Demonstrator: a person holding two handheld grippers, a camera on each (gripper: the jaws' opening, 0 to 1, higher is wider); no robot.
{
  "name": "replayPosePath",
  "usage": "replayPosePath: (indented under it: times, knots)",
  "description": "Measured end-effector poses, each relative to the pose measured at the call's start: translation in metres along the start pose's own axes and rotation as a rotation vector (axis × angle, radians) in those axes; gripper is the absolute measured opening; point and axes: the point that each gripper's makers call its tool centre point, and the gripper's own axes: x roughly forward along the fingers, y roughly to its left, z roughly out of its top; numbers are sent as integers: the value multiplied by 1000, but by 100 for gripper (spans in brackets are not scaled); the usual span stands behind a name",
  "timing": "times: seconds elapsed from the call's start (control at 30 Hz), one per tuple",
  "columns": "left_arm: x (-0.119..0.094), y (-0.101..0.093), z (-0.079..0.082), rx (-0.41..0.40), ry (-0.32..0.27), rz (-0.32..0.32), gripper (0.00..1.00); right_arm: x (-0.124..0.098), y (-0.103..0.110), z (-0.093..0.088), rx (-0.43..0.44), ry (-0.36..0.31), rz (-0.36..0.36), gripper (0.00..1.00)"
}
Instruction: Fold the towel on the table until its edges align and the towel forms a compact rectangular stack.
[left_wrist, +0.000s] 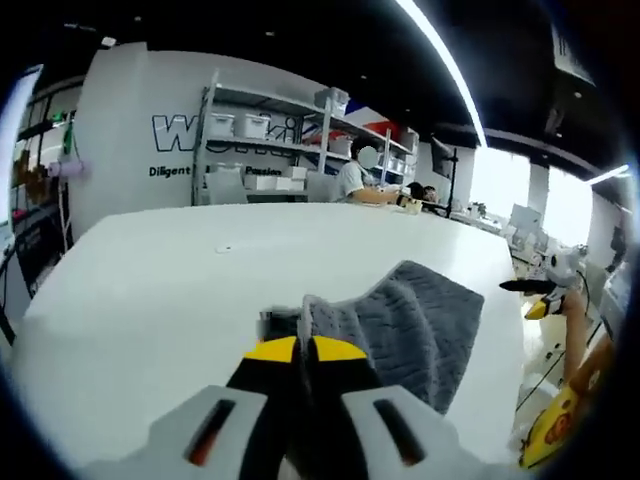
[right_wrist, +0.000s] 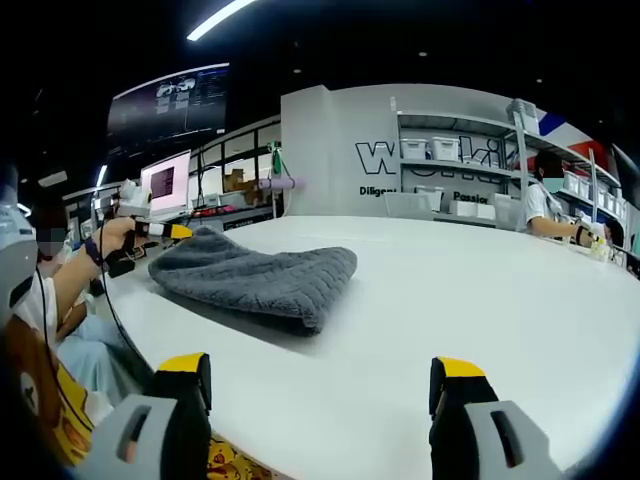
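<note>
A grey ribbed towel (left_wrist: 410, 320) lies folded over near the table's right edge in the left gripper view. My left gripper (left_wrist: 305, 350) has its yellow-tipped jaws pressed together on the towel's near corner, which is lifted slightly. In the right gripper view the same towel (right_wrist: 260, 272) is a loose folded heap on the white table (right_wrist: 450, 300). The left gripper (right_wrist: 165, 232), held in a hand, meets the towel's far left corner. My right gripper (right_wrist: 322, 368) stands open above the table's near edge, well short of the towel and holding nothing. It shows as the right gripper (left_wrist: 540, 298) beyond the table's edge.
The white table (left_wrist: 150, 290) stretches wide to the left of the towel. Shelves with white bins (left_wrist: 270, 150) stand behind it, and a person (left_wrist: 355, 180) sits at its far end. Monitors (right_wrist: 165, 180) and a cluttered desk stand beyond the towel in the right gripper view.
</note>
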Motion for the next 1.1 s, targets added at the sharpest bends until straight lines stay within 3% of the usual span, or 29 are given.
replayPosePath:
  times: [0.07, 0.27, 0.7, 0.8, 1.1]
  knots:
    - [-2, -3, 1, 40, 6, 11, 6, 0, 1, 0, 0, 2, 1, 94]
    - [-4, -15, 14, 55, -19, -16, 6, 0, 1, 0, -1, 1, 2, 94]
    - [4, 1, 36, 48, -63, 10, 5, -2, 1, 1, -5, -4, 0, 94]
    - [10, 7, 31, 50, -39, 21, 5, -2, 1, 1, -3, -4, -2, 94]
    - [26, 34, -6, 9, 69, 81, 6, -3, 2, 1, -6, -3, -1, 94]
